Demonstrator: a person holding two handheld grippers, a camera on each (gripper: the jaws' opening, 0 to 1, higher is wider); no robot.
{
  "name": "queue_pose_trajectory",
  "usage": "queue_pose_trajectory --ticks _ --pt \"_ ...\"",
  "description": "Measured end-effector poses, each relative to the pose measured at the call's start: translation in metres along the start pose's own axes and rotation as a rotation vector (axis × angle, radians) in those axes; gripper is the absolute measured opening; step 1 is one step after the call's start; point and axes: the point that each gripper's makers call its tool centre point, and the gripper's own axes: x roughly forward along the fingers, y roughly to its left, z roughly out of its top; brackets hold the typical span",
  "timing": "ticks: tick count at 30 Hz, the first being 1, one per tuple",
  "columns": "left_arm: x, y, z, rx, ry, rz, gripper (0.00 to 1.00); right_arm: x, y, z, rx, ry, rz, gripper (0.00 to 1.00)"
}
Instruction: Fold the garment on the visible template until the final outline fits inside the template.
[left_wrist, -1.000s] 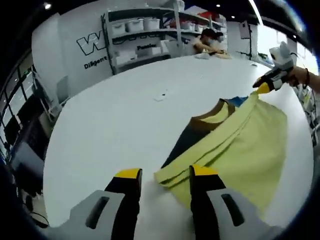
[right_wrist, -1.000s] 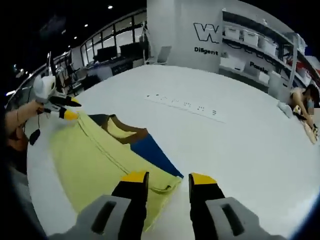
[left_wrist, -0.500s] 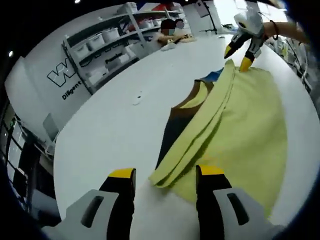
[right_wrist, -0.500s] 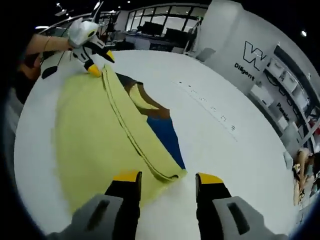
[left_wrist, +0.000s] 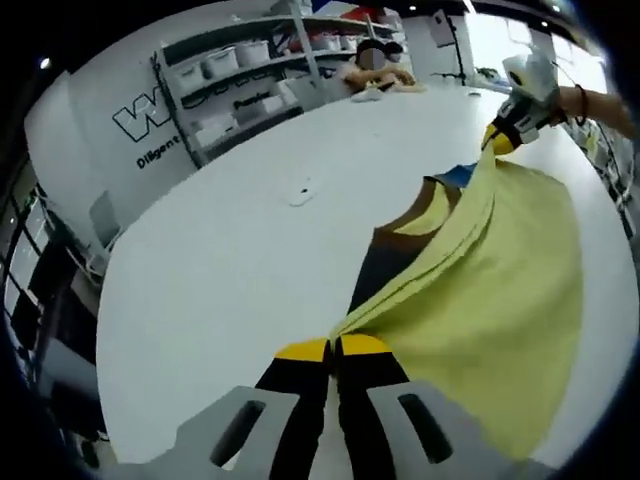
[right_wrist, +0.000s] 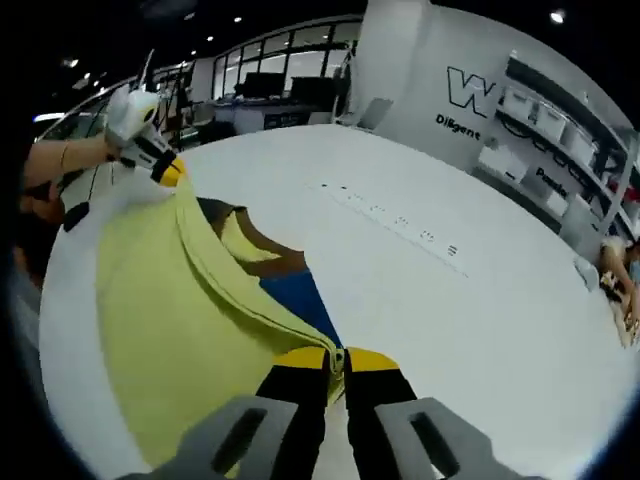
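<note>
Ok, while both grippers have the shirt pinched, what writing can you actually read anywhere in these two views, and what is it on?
"W": large outlined letter on the white wall, cut off by the shelving.
"Diligent": small line under it on the same wall; in the right gripper view its end is cut off.
Dark word on a shelf edge: too blurred to read.
Yellow garment: no print visible.

Garment (left_wrist: 500, 300) lies on table (left_wrist: 230, 250), right of frame centre in left gripper view; shelves (left_wrist: 270, 70) behind, upper left.

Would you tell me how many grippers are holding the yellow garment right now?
2: left gripper shut on one corner of the yellow fabric garment; right gripper shut on the opposite corner.
</note>
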Motion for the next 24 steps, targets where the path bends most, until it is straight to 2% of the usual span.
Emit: queue_pose_trajectory --ticks 1,2,3,7,9,13,14,16,19,20,22,24 --pt "0.002 0.001 -0.002 -0.028 0.007 0.000 0.06 0.000 -0.002 0.000 0.038 -0.003 -0.005 0.00" --pt "0.006 0.003 -0.004 -0.096 0.003 -0.006 0.06 0.002 -0.003 0.003 0.096 -0.027 -0.010 0.00" --pt "0.006 0.003 -0.005 -0.118 0.004 -0.008 0.06 0.002 -0.003 0.002 0.114 -0.028 -0.010 0.00" --pt "0.011 0.003 -0.014 -0.258 0.028 -0.003 0.07 0.010 -0.004 -0.012 0.255 0.024 -0.037 0.00" --pt "0.012 0.002 -0.013 -0.273 0.023 -0.003 0.07 0.012 -0.005 -0.014 0.271 0.029 -0.041 0.01" --pt "0.016 0.005 -0.015 -0.260 0.034 0.011 0.08 0.016 -0.007 -0.016 0.377 0.026 -0.058 0.04" --pt "0.016 0.005 -0.016 -0.252 0.037 0.021 0.09 0.018 -0.012 -0.016 0.413 0.016 -0.096 0.03" --pt "0.015 0.008 -0.016 -0.280 0.046 0.053 0.15 0.018 -0.012 -0.015 0.383 0.022 -0.109 0.03" --pt "0.013 0.019 -0.022 -0.301 0.066 0.116 0.29 0.017 -0.012 -0.015 0.396 0.022 -0.119 0.04" --pt "0.010 0.020 -0.026 -0.340 0.078 0.127 0.32 0.015 -0.012 -0.016 0.418 0.020 -0.127 0.05" --pt "0.006 0.020 -0.029 -0.379 0.087 0.123 0.38 0.013 -0.013 -0.015 0.454 0.011 -0.136 0.07" --pt "0.003 0.018 -0.029 -0.372 0.086 0.115 0.44 0.010 -0.011 -0.012 0.487 0.004 -0.131 0.13"
